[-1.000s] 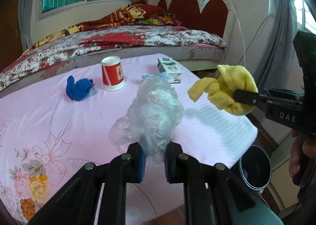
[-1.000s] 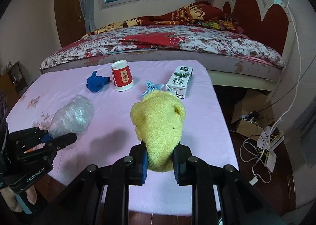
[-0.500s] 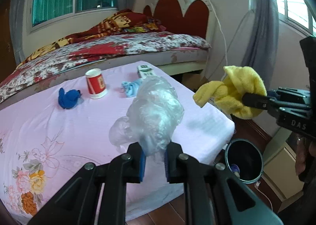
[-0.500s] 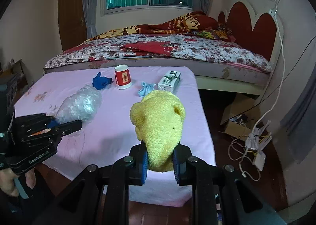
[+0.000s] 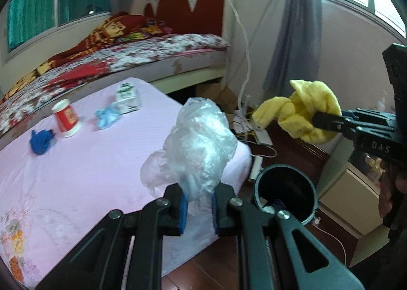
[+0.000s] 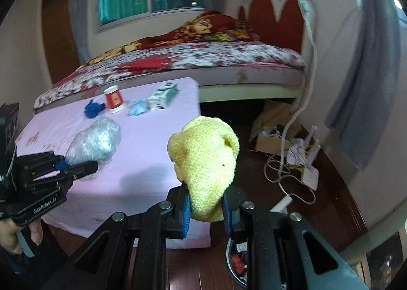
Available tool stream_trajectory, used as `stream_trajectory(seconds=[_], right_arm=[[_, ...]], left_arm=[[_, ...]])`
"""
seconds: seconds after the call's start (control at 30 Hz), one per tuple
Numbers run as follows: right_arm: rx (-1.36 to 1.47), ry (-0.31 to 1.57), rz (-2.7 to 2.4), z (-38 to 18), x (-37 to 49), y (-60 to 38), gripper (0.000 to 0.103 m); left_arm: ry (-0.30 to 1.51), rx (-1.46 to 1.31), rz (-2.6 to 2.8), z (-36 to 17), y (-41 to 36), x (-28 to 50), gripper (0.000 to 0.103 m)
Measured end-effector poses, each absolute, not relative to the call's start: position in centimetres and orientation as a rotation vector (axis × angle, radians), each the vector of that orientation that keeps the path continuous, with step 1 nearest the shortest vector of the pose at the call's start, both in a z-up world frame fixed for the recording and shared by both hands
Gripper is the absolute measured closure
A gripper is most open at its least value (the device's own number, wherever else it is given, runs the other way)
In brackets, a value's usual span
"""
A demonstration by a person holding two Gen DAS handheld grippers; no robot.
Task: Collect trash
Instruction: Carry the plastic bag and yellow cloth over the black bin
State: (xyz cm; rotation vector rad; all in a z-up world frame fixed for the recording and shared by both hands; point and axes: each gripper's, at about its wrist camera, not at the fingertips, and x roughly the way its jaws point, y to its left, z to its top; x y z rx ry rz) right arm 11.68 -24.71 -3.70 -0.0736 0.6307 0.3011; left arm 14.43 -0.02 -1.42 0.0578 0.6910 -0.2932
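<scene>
Plastic bag: I have the crumpled clear plastic bag pinched in the left gripper, jaws drawn narrow on its lower end, carried off the right edge of the table, near the bin.
Yellow cloth: the right gripper is clamped on a bunched yellow cloth, jaws narrow; in the left wrist view it hangs above and beyond the bin.
Trash bin: a dark round bin stands on the wooden floor just beside the table's right corner; its rim shows below my right gripper too, with some scraps already inside.
Progress: by my reading I am mid-carry with two pieces, neither dropped yet. Both need to be centred over the bin mouth before I let go.
Left to collect: on the far part of the pink tablecloth I count a blue crumpled piece, a red-and-white paper cup standing upright, a light blue wad and a small carton just beside it. So I judge less than half is done.
Surroundings: a bed with a floral cover sits beyond the table; white cables and a power strip lie on the floor to the right, with a cardboard box near them.
In the way: nothing blocks the bin mouth, but both grippers crowd the same opening, so I would drop one at a time.
</scene>
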Motion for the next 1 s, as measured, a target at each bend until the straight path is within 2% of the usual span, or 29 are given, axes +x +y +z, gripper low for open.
stream_trajectory(seconds=[0.33, 1.0], right_arm=[[-0.013, 0.690, 0.199, -6.2, 10.7, -31.4, 0.081], [0.012, 0.907, 0.091, -17.0, 10.9, -39.2, 0.080]], left_arm=[[0.733, 0.114, -0.431, -3.1, -7.2, 15.3, 0.087], [0.947, 0.164, -0.632, -11.3, -16.8, 17.1, 0.087]])
